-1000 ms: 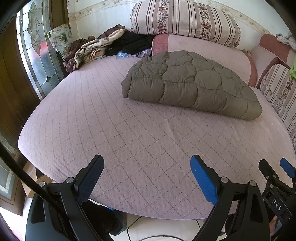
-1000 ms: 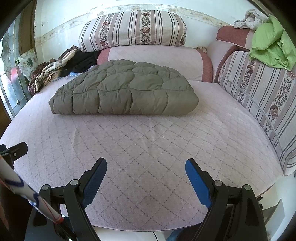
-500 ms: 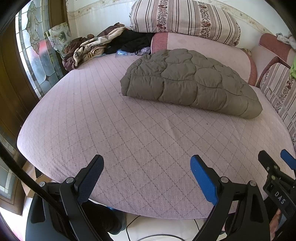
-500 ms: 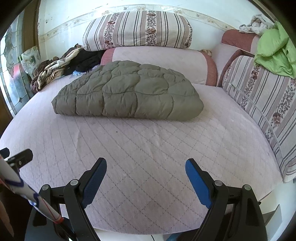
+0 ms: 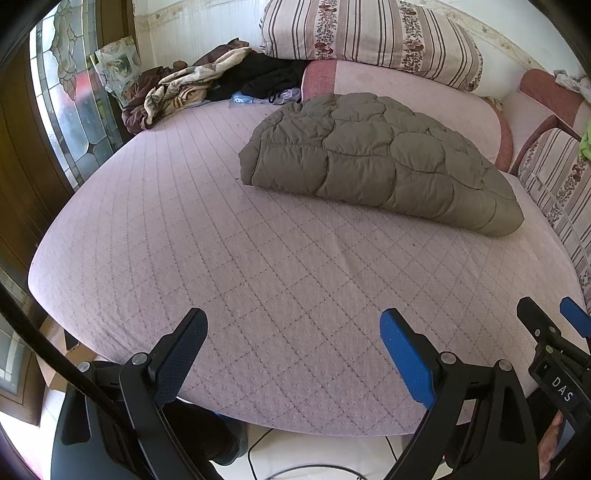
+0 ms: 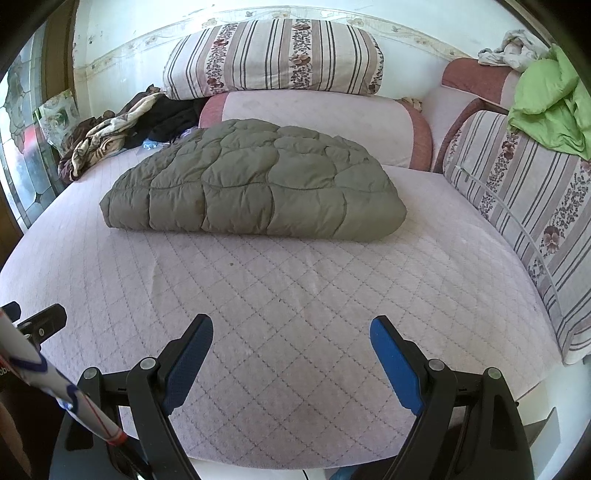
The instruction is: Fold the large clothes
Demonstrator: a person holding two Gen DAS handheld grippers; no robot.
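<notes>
An olive quilted puffer garment [image 5: 376,162] [image 6: 251,184] lies folded into a compact bundle on the far half of the pink quilted bed [image 5: 258,266] [image 6: 295,288]. My left gripper [image 5: 293,332] hovers open over the bed's near edge, well short of the garment, with nothing between its fingers. My right gripper [image 6: 291,334] is also open and empty above the near edge. The right gripper's tips [image 5: 546,321] show at the lower right of the left wrist view.
A heap of clothes [image 5: 192,85] [image 6: 122,129] lies at the back left corner. Striped pillows [image 5: 369,33] [image 6: 273,59] and pink cushions line the back and right. A green cloth [image 6: 550,107] drapes over the right cushion. A stained-glass window [image 5: 70,92] stands on the left.
Both grippers have drifted slightly closer to the garment, still open. The folded garment has not moved.
</notes>
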